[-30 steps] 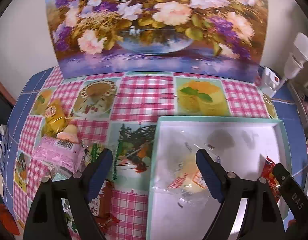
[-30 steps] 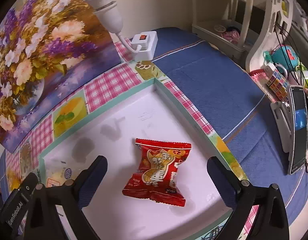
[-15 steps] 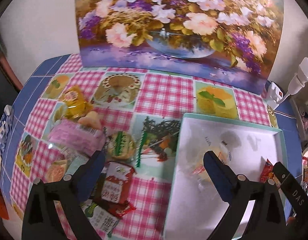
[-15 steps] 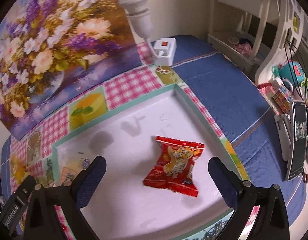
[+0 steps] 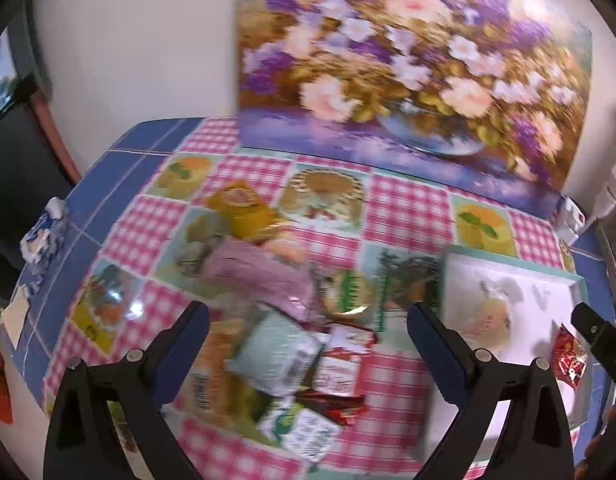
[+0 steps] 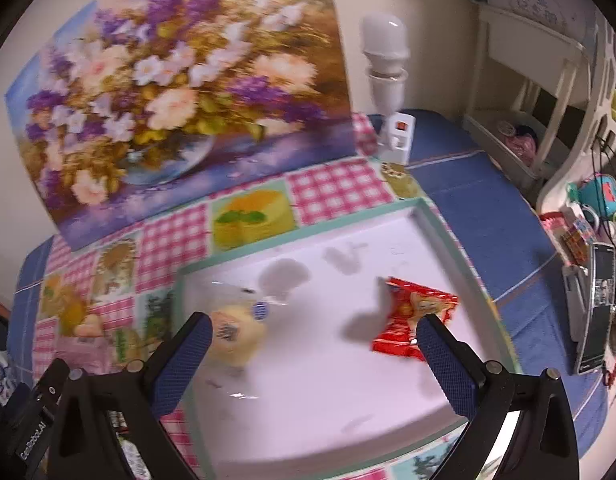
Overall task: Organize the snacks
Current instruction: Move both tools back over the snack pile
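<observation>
A white tray [image 6: 316, 420] with a teal rim holds a red snack packet [image 6: 412, 320] and a clear-wrapped yellow cake [image 6: 235, 332]. My right gripper [image 6: 314, 338] hangs open above the tray with nothing between its fingers. In the left wrist view the tray [image 5: 548, 300] lies at the right, with the cake [image 5: 488, 316] and red packet [image 5: 568, 360] in it. My left gripper [image 5: 308, 320] is open and empty above a pile of loose snacks: a pale green packet [image 5: 275, 348], a pink packet [image 5: 259, 276], a yellow packet [image 5: 243, 208] and a red-and-white one [image 5: 340, 364].
A flower painting [image 5: 408, 68] leans on the wall behind the chequered tablecloth [image 5: 404, 208]. A white lamp [image 6: 384, 60] and power socket [image 6: 398, 136] stand at the back right. A phone [image 6: 596, 304] and small clutter sit at the right edge of the blue cloth.
The left gripper swung left from over the tray to over the snack pile and opened a little wider. The right gripper drew back and upward, leaving the red packet lying in the tray.
</observation>
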Demonstrator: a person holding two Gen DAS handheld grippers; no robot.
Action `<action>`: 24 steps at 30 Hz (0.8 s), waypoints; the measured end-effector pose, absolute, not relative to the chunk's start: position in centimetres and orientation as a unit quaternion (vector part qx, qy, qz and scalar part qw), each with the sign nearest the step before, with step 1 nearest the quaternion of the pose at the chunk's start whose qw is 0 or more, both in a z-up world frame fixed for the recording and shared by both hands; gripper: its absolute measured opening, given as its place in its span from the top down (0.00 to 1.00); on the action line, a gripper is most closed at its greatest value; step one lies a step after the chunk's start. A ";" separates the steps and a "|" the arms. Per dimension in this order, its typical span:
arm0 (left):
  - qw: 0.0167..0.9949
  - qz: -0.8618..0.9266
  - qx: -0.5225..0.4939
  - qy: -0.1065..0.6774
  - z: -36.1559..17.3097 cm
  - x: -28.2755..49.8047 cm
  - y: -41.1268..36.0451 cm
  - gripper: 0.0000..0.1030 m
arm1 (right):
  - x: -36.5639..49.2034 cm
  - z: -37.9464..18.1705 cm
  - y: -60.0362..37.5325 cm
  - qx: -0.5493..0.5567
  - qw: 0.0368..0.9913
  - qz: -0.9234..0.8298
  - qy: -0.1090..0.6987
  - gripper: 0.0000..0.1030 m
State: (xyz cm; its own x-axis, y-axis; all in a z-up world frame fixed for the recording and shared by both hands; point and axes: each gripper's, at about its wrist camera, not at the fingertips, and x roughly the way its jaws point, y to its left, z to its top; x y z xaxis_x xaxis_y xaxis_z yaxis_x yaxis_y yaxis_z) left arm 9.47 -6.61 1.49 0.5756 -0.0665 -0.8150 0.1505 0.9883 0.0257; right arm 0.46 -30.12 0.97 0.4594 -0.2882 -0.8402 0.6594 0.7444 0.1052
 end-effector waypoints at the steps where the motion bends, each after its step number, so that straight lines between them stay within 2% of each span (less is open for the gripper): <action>1: 0.889 -0.054 0.044 0.453 1.7 9.5 -5.8 0.04 | 0.6 1.2 -29.6 0.212 0.831 -0.282 0.431 0.00; 14: 0.906 -0.010 0.006 0.423 3.6 9.3 2.3 0.04 | 1.9 3.9 -24.4 0.238 0.863 -0.216 0.389 0.00; 24: 0.911 0.033 -0.035 0.410 3.8 9.2 8.4 0.04 | 3.7 4.1 -18.9 0.204 0.880 -0.167 0.396 0.00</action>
